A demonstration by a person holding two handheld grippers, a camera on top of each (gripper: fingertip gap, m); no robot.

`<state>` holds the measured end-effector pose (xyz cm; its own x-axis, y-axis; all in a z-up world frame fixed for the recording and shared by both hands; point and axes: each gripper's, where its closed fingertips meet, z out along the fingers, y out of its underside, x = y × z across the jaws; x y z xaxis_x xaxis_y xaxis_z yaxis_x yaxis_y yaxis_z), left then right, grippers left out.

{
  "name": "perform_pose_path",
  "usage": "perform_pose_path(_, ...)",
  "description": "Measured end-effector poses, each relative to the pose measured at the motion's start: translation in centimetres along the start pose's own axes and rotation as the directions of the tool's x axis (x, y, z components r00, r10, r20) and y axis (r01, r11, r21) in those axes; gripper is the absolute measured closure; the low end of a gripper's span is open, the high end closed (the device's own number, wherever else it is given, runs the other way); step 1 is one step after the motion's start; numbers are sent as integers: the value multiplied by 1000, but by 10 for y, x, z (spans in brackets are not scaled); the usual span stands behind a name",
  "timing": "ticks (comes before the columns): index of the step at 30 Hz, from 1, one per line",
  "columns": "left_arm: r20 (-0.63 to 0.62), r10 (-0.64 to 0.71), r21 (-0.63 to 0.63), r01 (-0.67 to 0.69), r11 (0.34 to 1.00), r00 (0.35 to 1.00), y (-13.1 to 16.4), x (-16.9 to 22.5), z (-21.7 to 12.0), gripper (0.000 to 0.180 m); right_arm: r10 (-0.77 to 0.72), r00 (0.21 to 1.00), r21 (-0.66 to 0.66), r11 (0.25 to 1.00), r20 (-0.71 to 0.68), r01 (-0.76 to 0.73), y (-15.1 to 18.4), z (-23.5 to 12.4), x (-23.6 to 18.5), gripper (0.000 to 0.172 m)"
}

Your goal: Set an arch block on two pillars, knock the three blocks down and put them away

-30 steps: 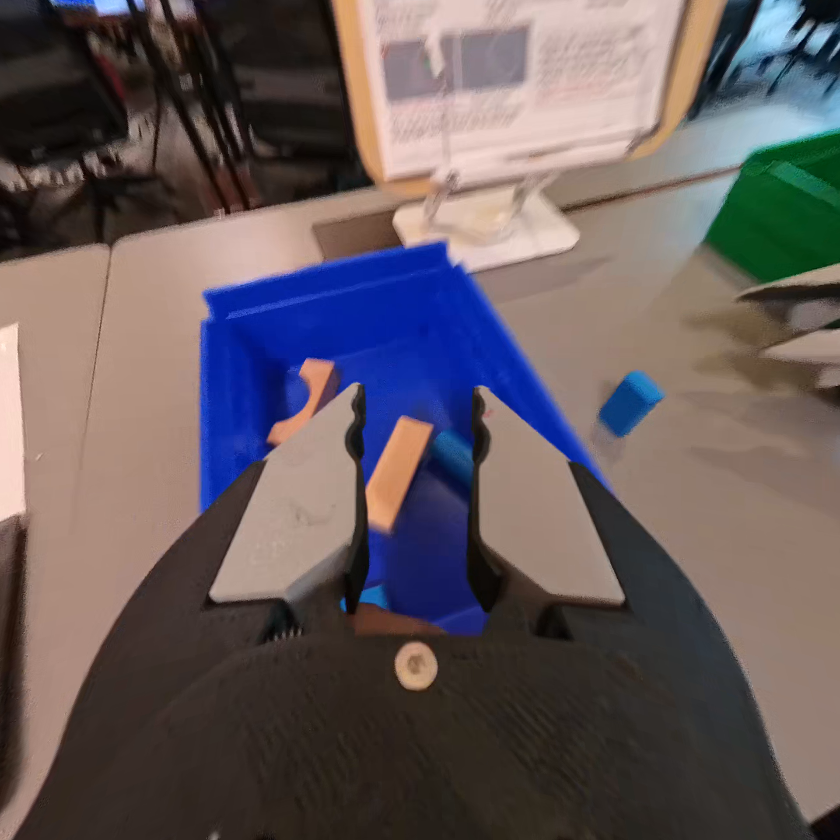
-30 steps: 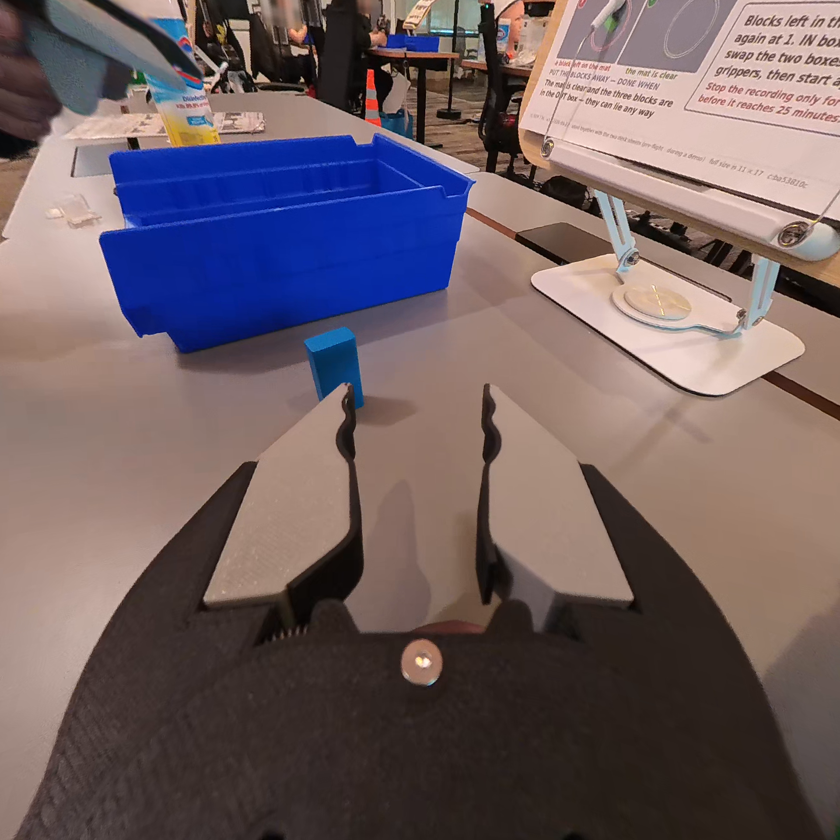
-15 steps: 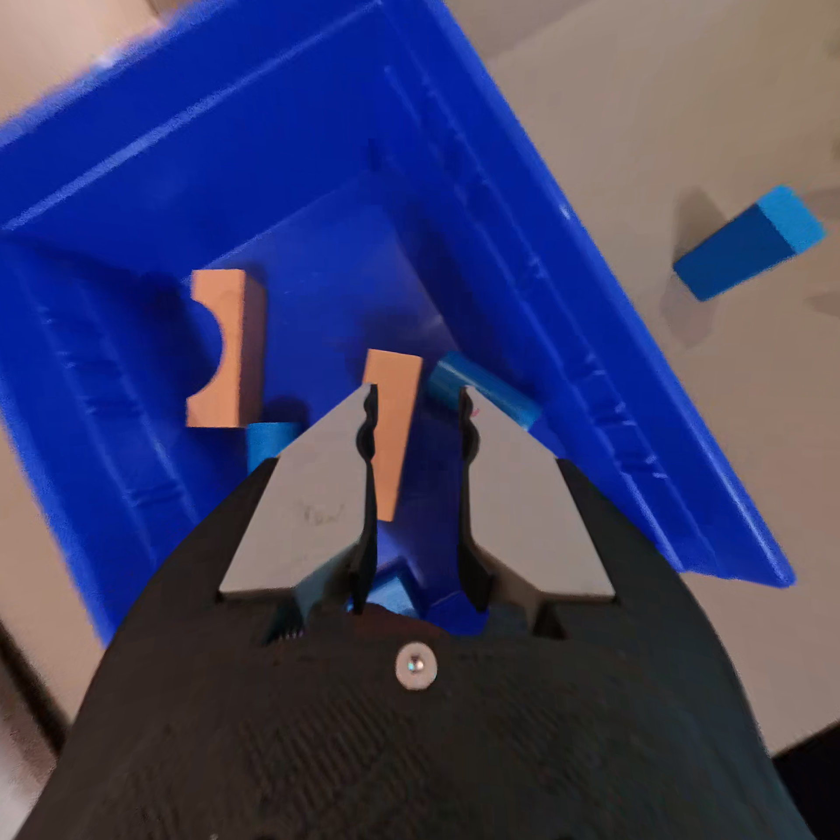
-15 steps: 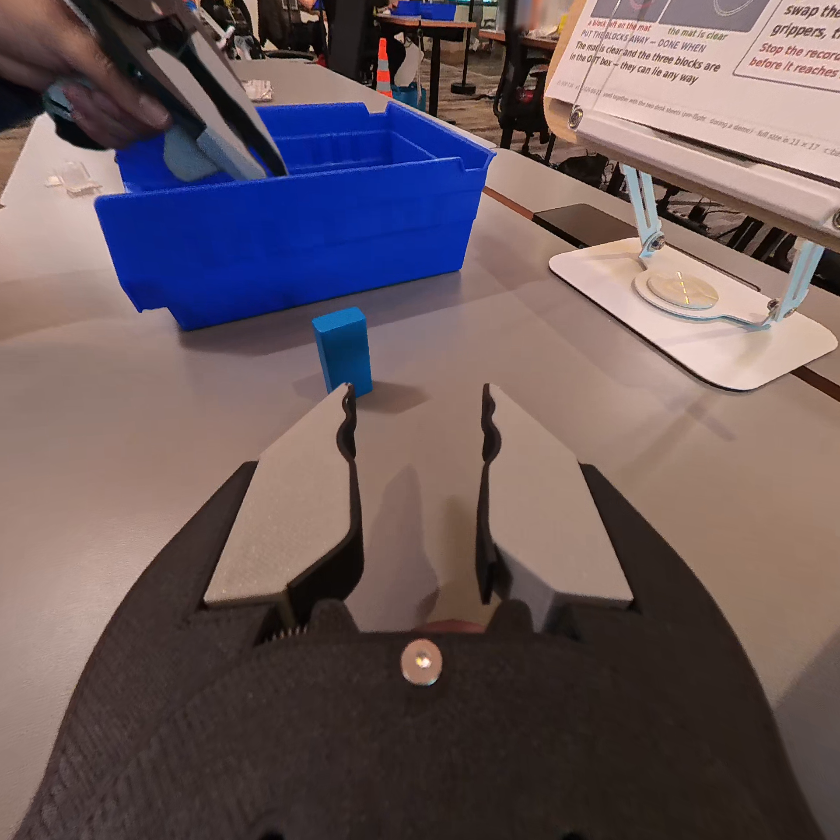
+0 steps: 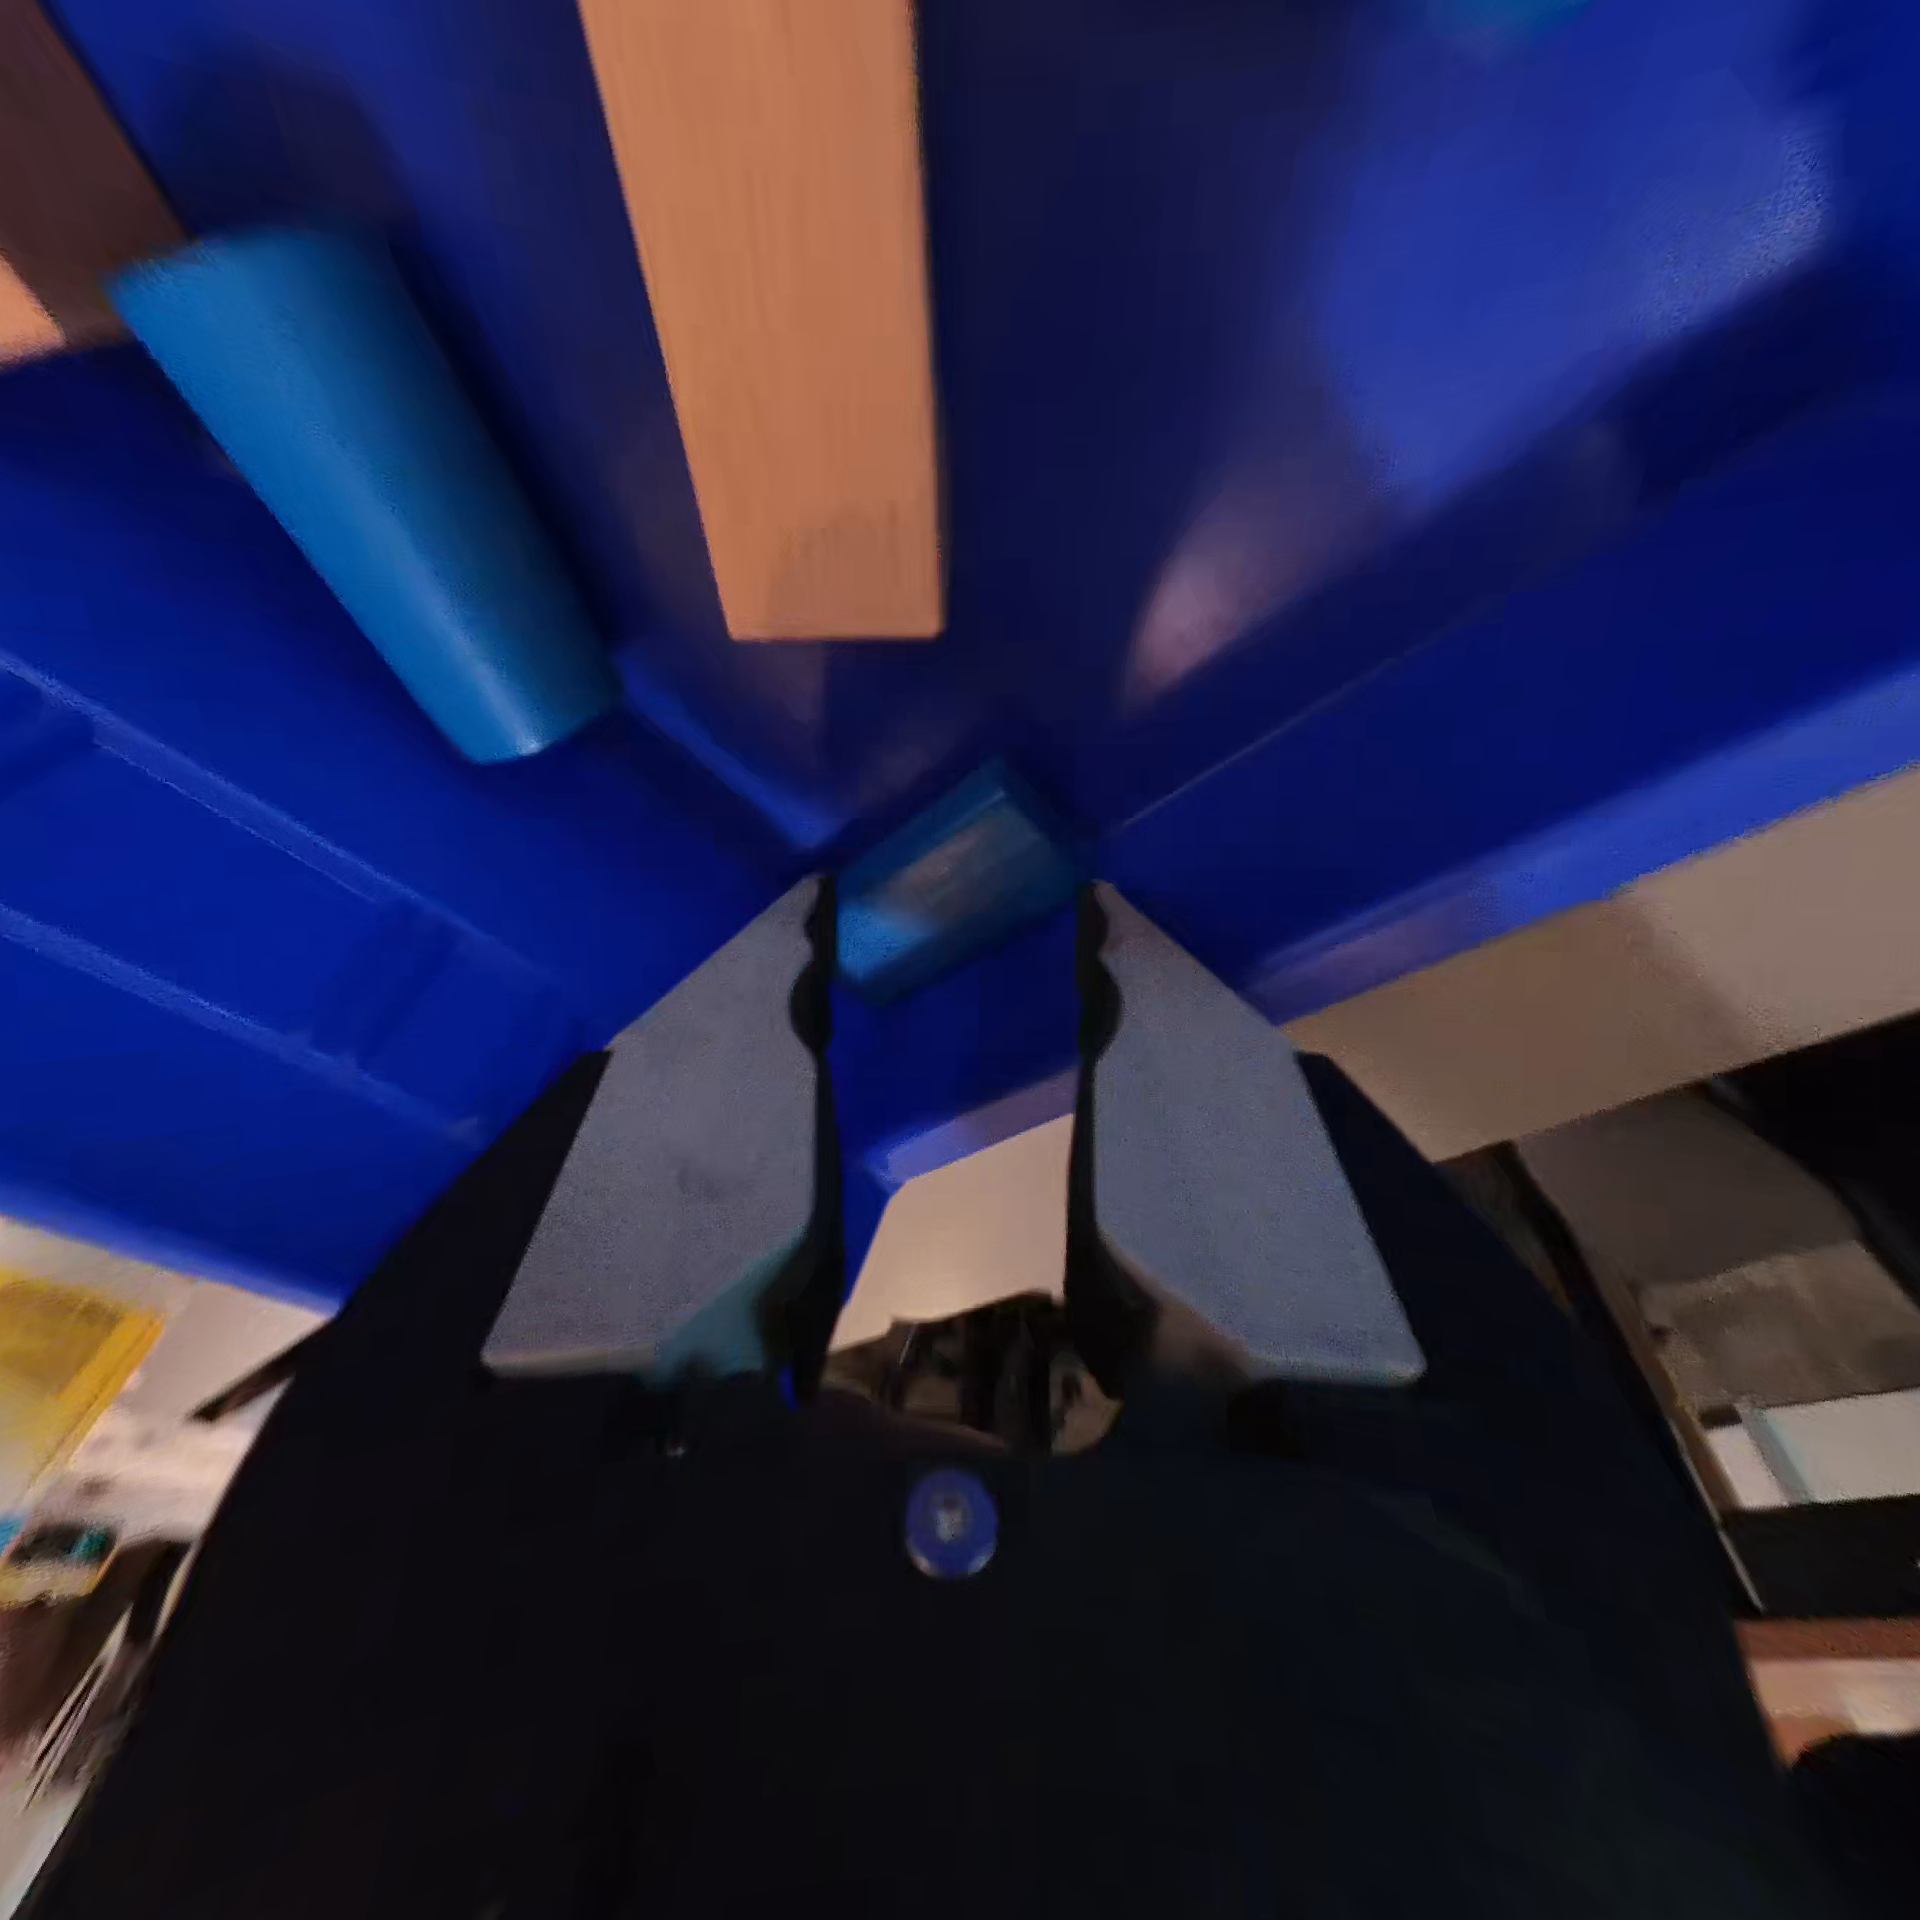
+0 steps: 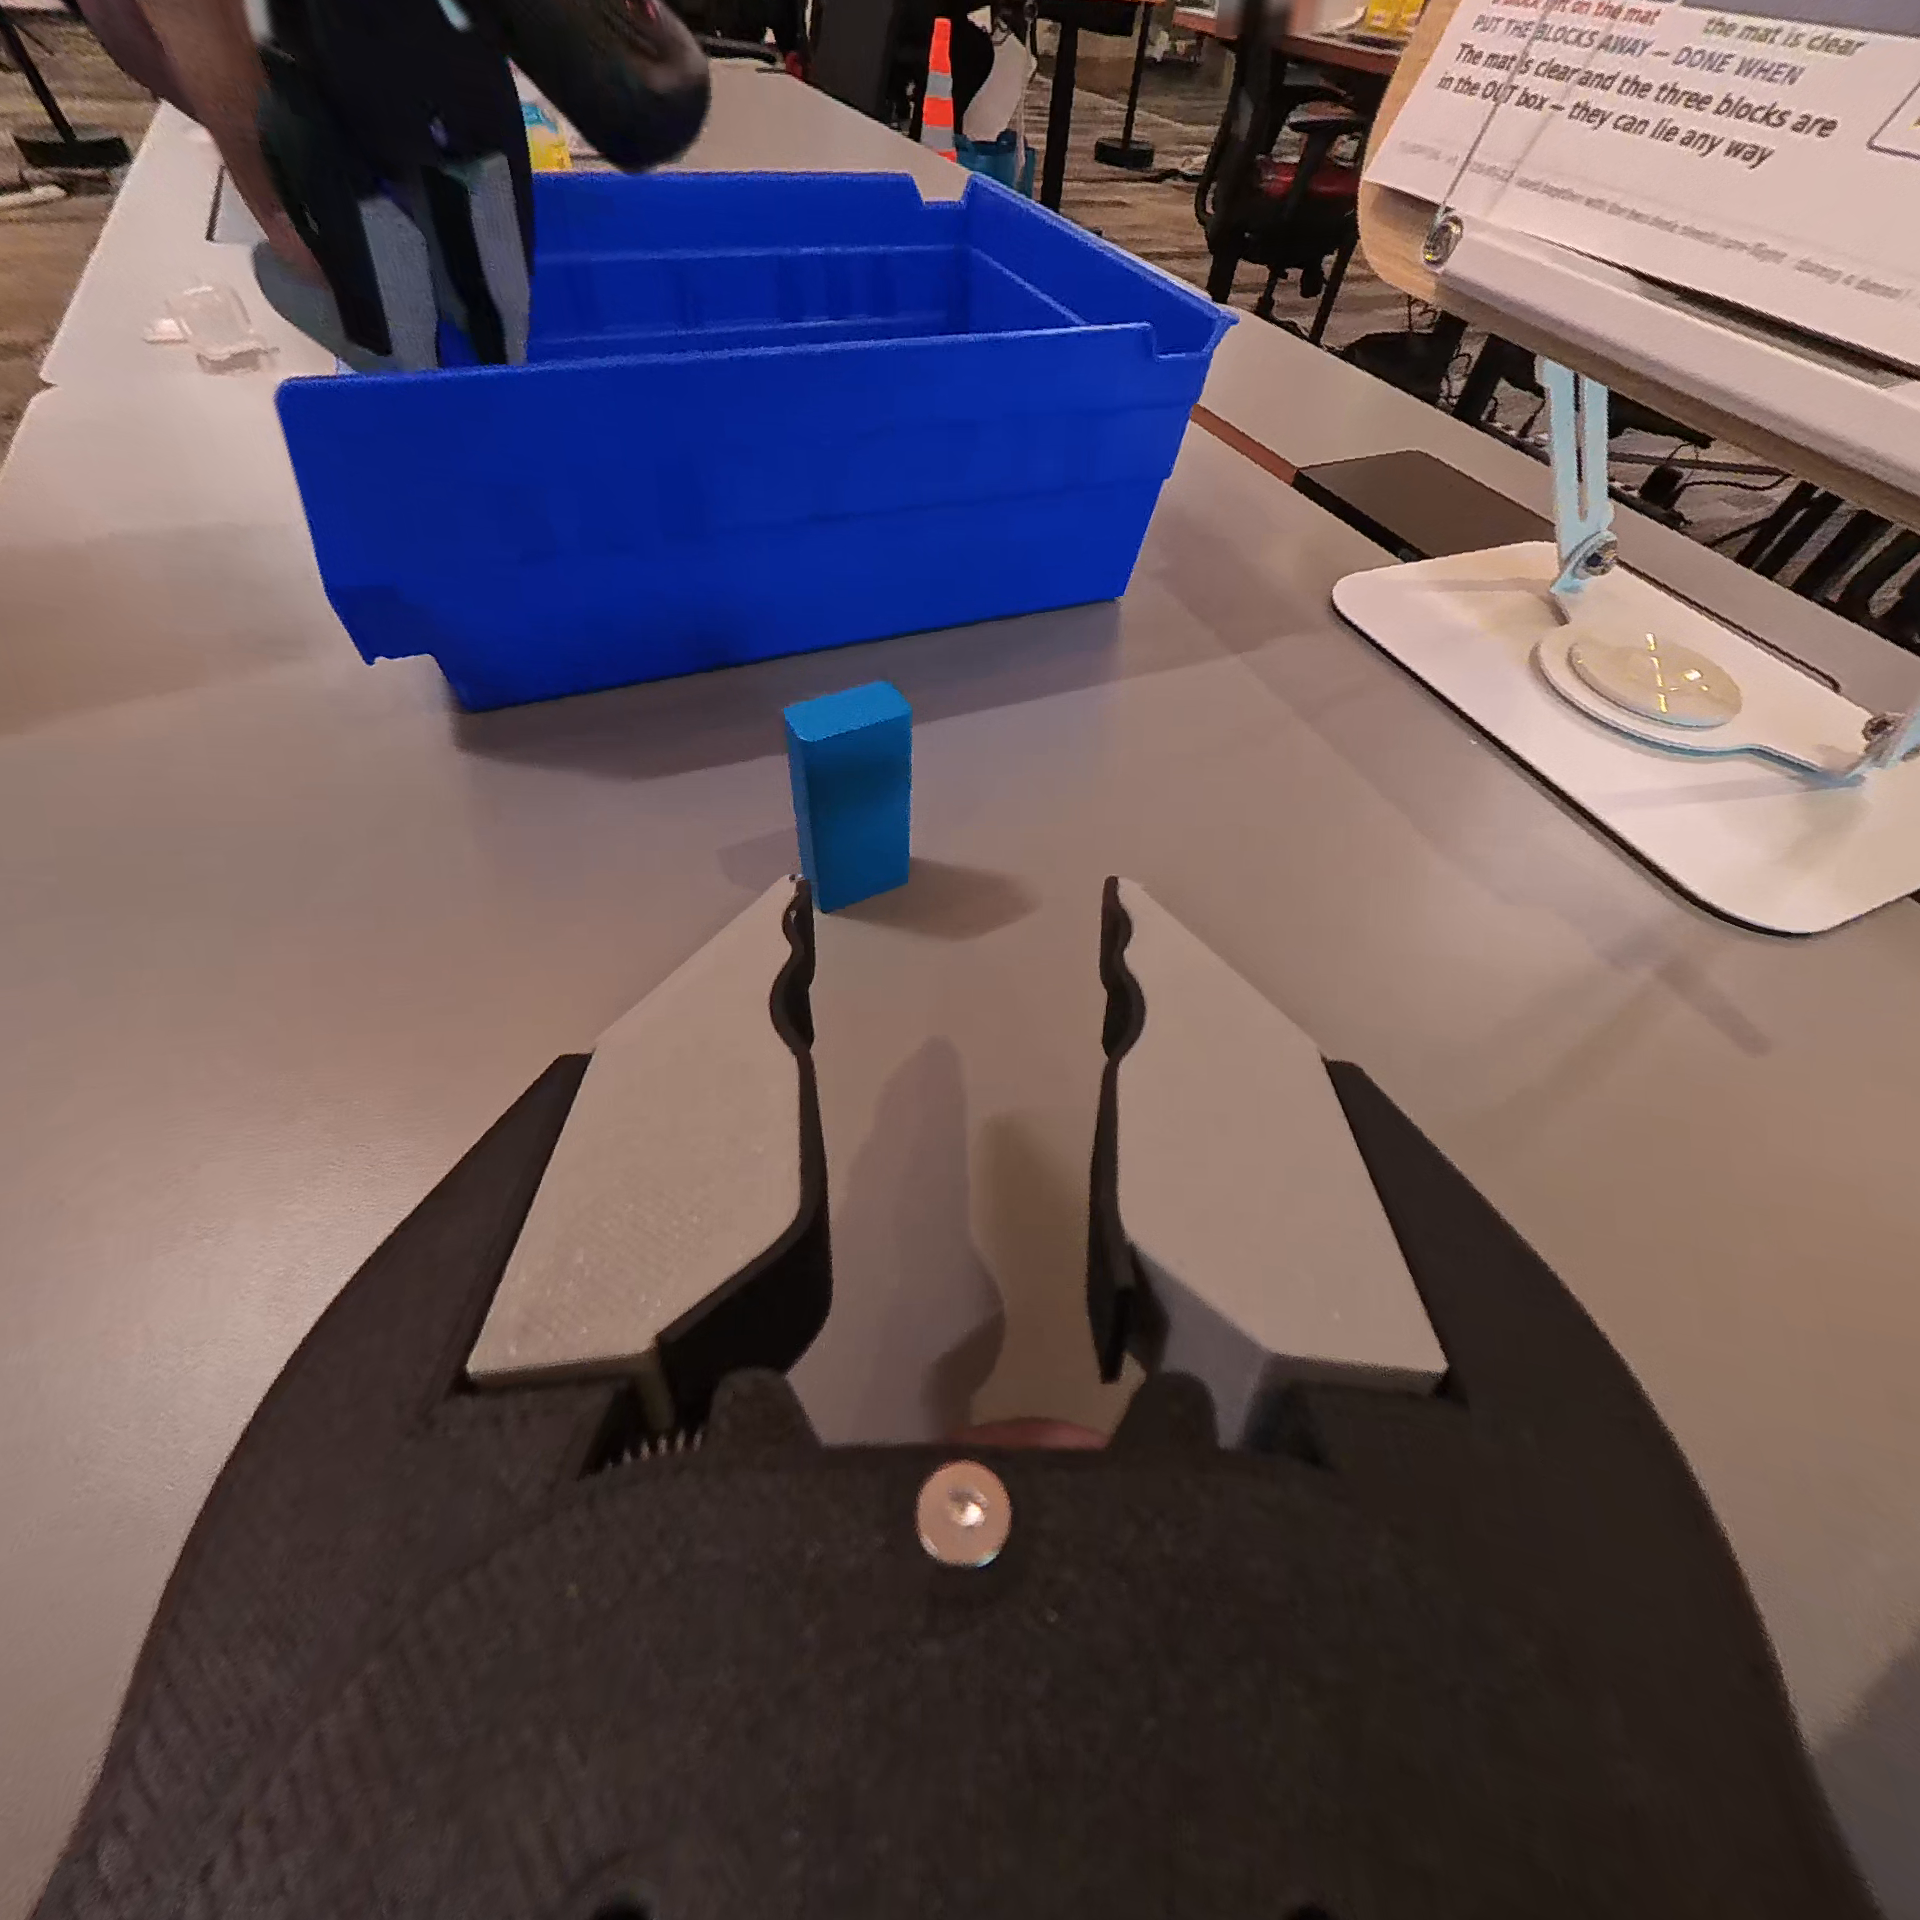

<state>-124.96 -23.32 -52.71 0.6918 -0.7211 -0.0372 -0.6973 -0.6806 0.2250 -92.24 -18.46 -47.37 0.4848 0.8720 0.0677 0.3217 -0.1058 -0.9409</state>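
My left gripper [image 5: 951, 883] reaches down into a corner of the blue bin [image 5: 1455, 416]. Its jaws are open, and a small blue block [image 5: 945, 904] lies tilted between the fingertips; the view is blurred and I see no firm pinch. A flat wooden block [image 5: 769, 312] and a blue cylinder [image 5: 353, 488] lie on the bin floor beyond. In the right wrist view the left gripper [image 6: 436, 260] dips into the bin [image 6: 727, 499] at its left end. My right gripper [image 6: 951, 894] is open and empty, low over the table, and an upright blue block [image 6: 850, 800] stands just beyond its left fingertip.
A document stand with a white base [image 6: 1621, 748] stands at the right. A small clear plastic piece [image 6: 208, 322] lies on the table left of the bin. An orange cone [image 6: 940, 83] and chairs stand far behind the table. About 35 cm separates my left fingertips from my right. The blue cylinder [image 5: 353, 488] is about 8 cm from my left fingertips and 35 cm from my right.
My left gripper has dropped from above the bin down into its corner; its jaws narrowed, then widened around the small blue block. My right gripper has edged closer to the upright block.
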Motion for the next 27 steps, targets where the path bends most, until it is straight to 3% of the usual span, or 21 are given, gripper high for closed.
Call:
perform_pose_path(1,-19,-7,-23,6,1000,1000,2,1,1,148,1,1000,1,1000,3,-1,0,0,-1,119)
perform_pose_path(4,-36,-19,-69,16,997,999,2,-1,2,141,3,1000,2,1000,9,-3,-1,0,-2,119)
perform_pose_path(8,-24,-24,-92,22,996,999,-1,-1,1,147,2,1000,19,1000,0,-2,-5,-3,-2,120)
perform_pose_path(9,32,-35,-41,36,998,999,-9,-8,-1,155,4,1000,26,1000,0,-4,-7,-4,-2,120)
perform_pose_path(10,149,-73,45,67,997,986,-22,-27,-6,175,6,1000,31,1000,0,-6,-8,-4,-2,120)
perform_pose_path(11,243,-116,109,91,990,963,-29,-45,-10,180,7,1000,34,999,0,-7,-8,-4,-2,120)
perform_pose_path(12,233,-119,112,95,989,965,-28,-44,-9,180,7,1000,33,999,1,-7,-8,-4,-2,120)
perform_pose_path(14,120,-87,52,81,995,989,-15,-27,-2,175,3,1000,24,1000,0,-3,-6,-4,-3,120)
perform_pose_path(15,112,-86,30,83,996,990,-8,-26,-1,162,1,1000,20,1000,1,-1,-5,-3,-3,120)
perform_pose_path(17,125,-100,-14,102,995,987,6,-31,-1,160,-1,1000,14,1000,6,1,-4,-2,-4,120)
perform_pose_path(19,133,-113,-36,119,992,985,14,-33,-1,171,-4,1000,13,1000,11,4,-5,-1,-6,120)
perform_pose_path(24,159,-64,-133,85,987,985,24,-29,5,165,-25,1000,4,1000,17,25,-5,0,-10,120)
perform_pose_path(27,182,-9,-221,50,974,983,32,-30,9,180,-34,999,0,999,15,34,-4,0,-11,120)
